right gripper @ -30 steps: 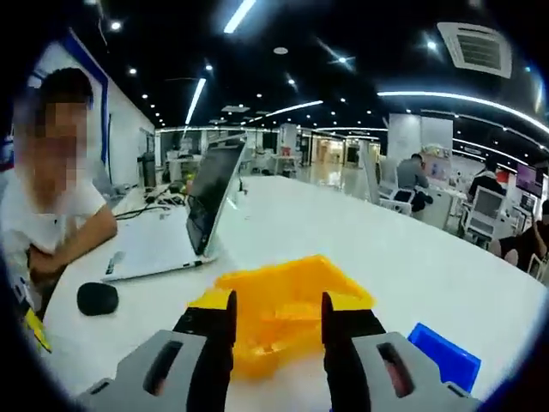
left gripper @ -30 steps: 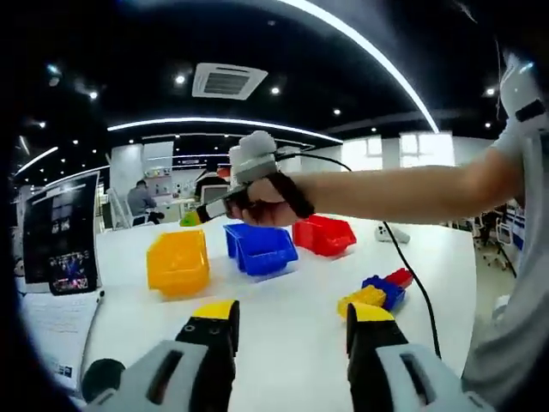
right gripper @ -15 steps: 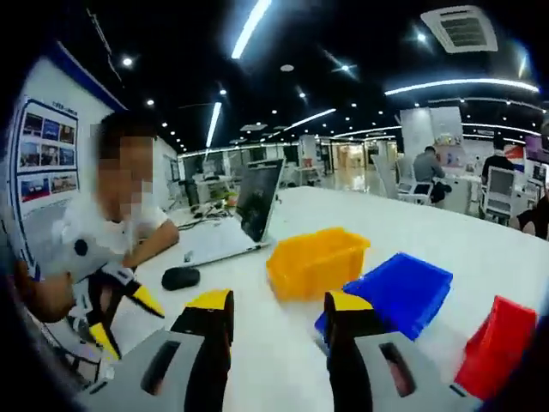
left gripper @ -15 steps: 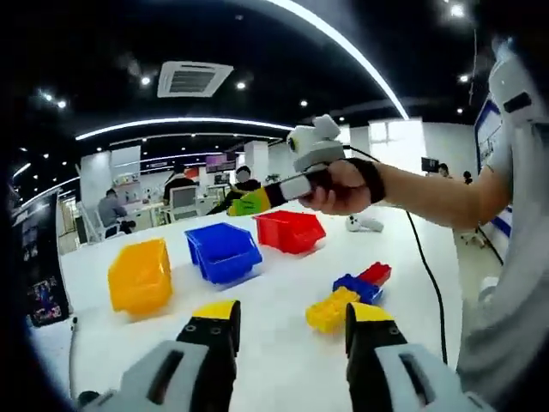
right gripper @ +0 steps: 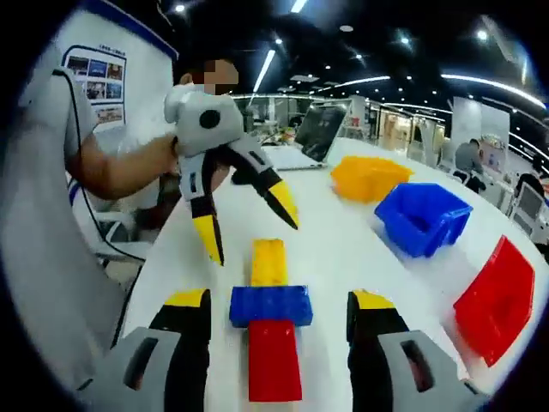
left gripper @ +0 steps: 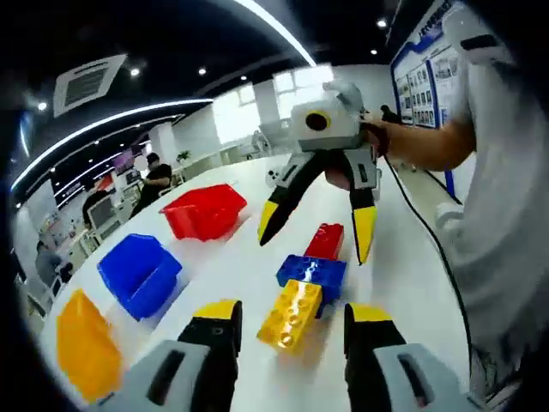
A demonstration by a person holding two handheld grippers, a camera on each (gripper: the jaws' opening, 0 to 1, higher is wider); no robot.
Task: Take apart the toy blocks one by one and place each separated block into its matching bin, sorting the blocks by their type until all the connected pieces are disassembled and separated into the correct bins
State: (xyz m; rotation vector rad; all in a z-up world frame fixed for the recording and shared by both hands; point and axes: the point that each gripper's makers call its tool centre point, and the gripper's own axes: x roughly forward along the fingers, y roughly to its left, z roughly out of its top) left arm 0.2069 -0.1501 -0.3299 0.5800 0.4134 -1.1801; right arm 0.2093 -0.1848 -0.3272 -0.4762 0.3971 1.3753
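- A white table (left gripper: 257, 275) stands in a large office with ceiling strip lights; people sit at desks far behind.
- Left gripper view: the left gripper (left gripper: 292, 330) rises from the bottom with its yellow-tipped jaws apart, holding nothing.
- Between and just beyond those jaws lie the joined blocks: a yellow block (left gripper: 292, 314) nearest, a blue block (left gripper: 311, 271) across the middle, a red block (left gripper: 326, 240) farthest.
- The right gripper (left gripper: 317, 225), held in a hand (left gripper: 343, 172), hangs over the far end of the blocks with its jaws spread wide to either side of the red block, not touching it.
- To the left sit three bins in a row: a red bin (left gripper: 204, 211), a blue bin (left gripper: 139, 273) and a yellow bin (left gripper: 84, 352).
- Right gripper view: the right gripper (right gripper: 279, 318) has its jaws apart and empty, one on each side of the blocks.
- Here the red block (right gripper: 273, 360) is nearest, the blue block (right gripper: 270, 305) crosses it, and the yellow block (right gripper: 268, 262) lies beyond.
- The left gripper (right gripper: 249, 223) faces in from the far end with its jaws open above the yellow block.
- To the right are the yellow bin (right gripper: 371, 175), the blue bin (right gripper: 422, 218) and the red bin (right gripper: 496, 299); an open laptop (right gripper: 313, 137) stands behind.
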